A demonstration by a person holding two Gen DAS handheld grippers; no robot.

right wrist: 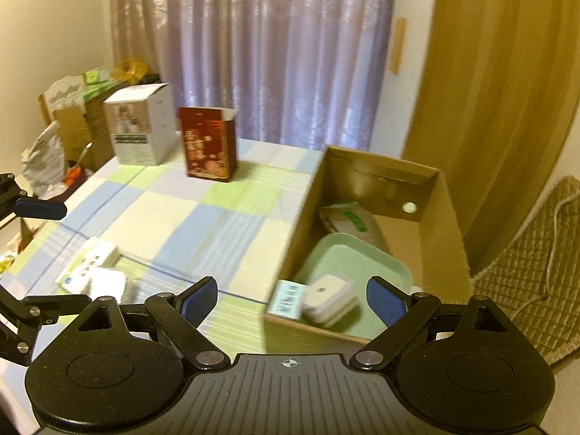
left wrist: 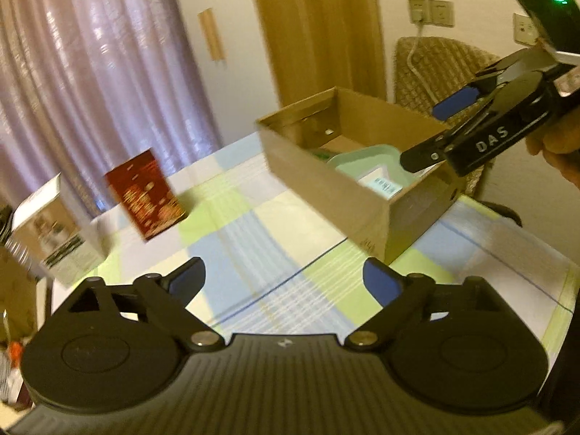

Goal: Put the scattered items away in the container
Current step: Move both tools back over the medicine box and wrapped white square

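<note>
An open cardboard box (right wrist: 440, 232) stands on the checked tablecloth (right wrist: 174, 217). In it lie a pale green tray (right wrist: 348, 257), a white case (right wrist: 328, 299), a light blue carton (right wrist: 289, 299) and a green-printed packet (right wrist: 349, 223). My right gripper (right wrist: 291, 299) is open and holds nothing, above the box's near edge; in the left wrist view the right gripper (left wrist: 436, 130) hangs over the box (left wrist: 326, 195). My left gripper (left wrist: 284, 282) is open too, over bare cloth. Small white and green packets (right wrist: 90, 266) lie on the cloth to the left.
A red printed box (right wrist: 208, 145) and a white carton (right wrist: 139, 127) stand upright at the table's far side. Cluttered boxes and bags (right wrist: 69, 127) are piled beyond the left edge. A quilted chair (right wrist: 525, 272) sits right of the cardboard box. Curtains hang behind.
</note>
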